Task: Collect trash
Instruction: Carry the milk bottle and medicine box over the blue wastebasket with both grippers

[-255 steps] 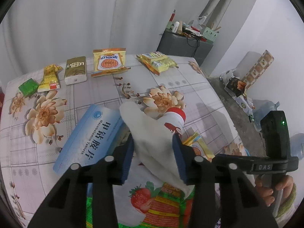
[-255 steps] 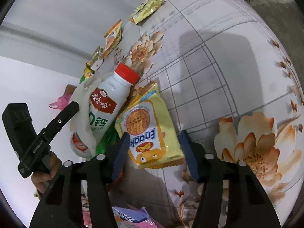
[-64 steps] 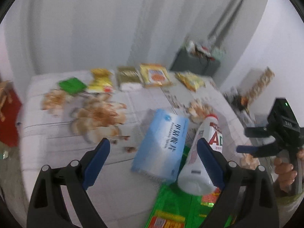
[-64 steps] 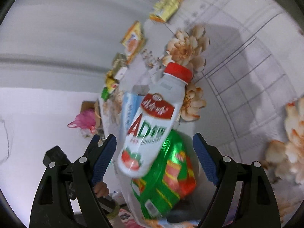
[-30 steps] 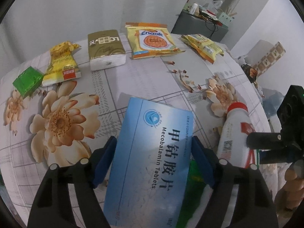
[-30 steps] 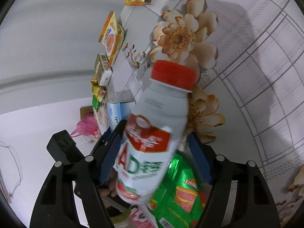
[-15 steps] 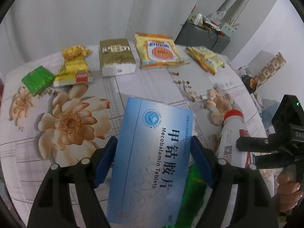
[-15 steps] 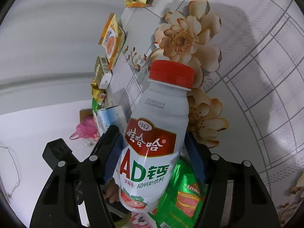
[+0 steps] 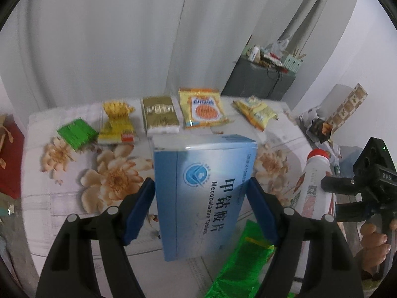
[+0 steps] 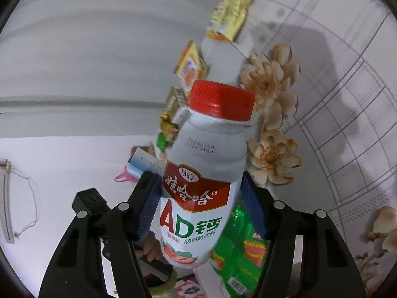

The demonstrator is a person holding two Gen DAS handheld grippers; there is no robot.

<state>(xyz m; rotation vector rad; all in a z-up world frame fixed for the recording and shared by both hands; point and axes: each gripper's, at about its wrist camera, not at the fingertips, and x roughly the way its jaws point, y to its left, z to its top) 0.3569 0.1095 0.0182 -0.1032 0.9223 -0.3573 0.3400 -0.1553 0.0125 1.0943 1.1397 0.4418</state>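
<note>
Your left gripper (image 9: pixel 201 209) pinches the blue box (image 9: pixel 202 198) above the table (image 9: pixel 42 193); your right gripper (image 10: pixel 198 204) clamps the white bottle (image 10: pixel 206 173), raised near the table's front edge.

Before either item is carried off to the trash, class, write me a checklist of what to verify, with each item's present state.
1. Blue tablet box between the left gripper jaws: ok.
2. Box clear of the table: ok.
3. White bottle between the right gripper jaws: ok.
4. Red cap on the bottle: ok.
5. Trash container in view: not ok, none visible.
6. Table cleared of litter: not ok, the green wrapper remains.
</note>
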